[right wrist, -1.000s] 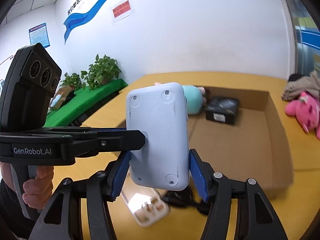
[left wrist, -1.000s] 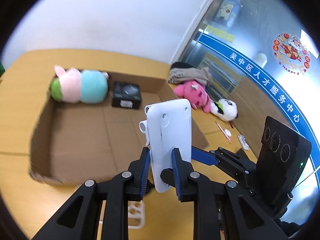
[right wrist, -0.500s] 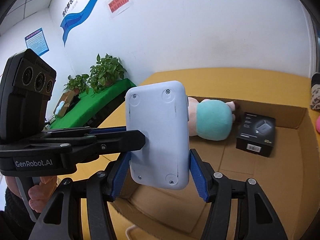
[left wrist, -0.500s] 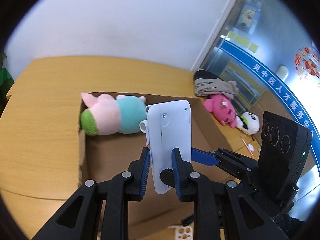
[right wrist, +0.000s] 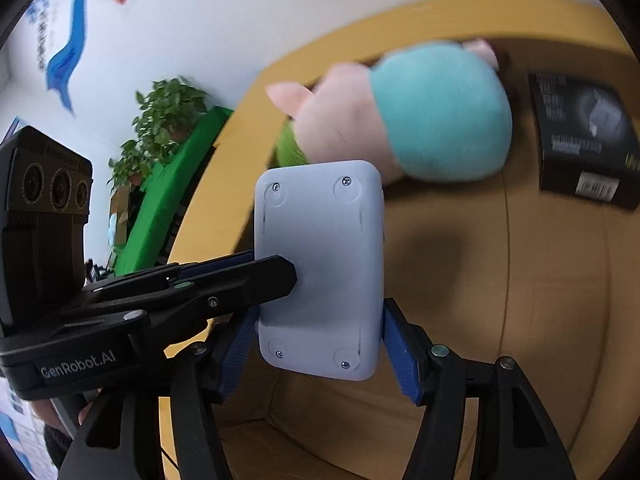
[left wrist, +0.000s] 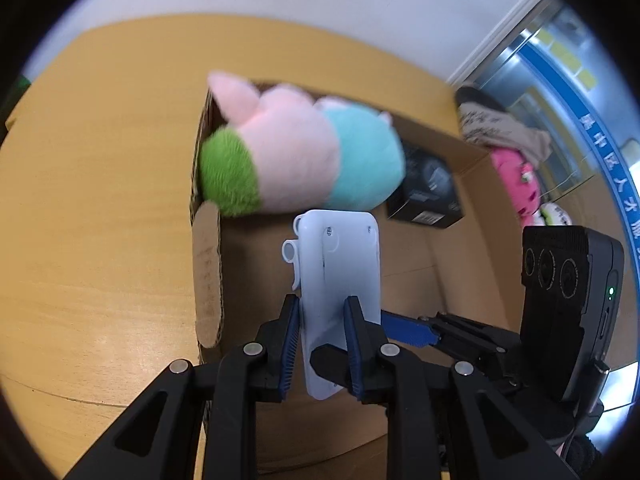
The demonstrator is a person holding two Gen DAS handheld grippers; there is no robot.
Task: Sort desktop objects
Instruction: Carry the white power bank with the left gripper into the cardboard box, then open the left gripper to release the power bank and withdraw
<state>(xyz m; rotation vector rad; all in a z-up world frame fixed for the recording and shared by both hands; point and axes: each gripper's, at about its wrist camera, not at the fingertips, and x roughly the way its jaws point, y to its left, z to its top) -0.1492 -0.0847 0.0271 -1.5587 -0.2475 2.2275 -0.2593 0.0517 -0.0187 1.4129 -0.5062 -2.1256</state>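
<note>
A: Holding what?

B: A white case (left wrist: 339,280), pinched from two sides. Left gripper (left wrist: 320,340) clamped across its thin edges, right gripper (right wrist: 320,344) clamped across its broad face. Both shut on the same piece.

A: Where, exactly?

B: Raised over the box (left wrist: 206,280), above its bare cardboard floor, touching nothing below. Near the left wall of the box, in front of the plush (left wrist: 296,156) (pink, teal and green, blurred in both views). Black carton (right wrist: 586,140) lying beside the plush toward the far wall.

A: Step in hand?

B: Placing, by the look of it: carried over the box, not yet set down. Two things sorted already, judging from how they lie; more toys outside, such as a pink one (left wrist: 518,184) on the surface.

A: Next move?

B: Probably lowering onto the free floor short of the plush, flat side down, then opening both grippers together (one released alone could let the case swing or tip).
</note>
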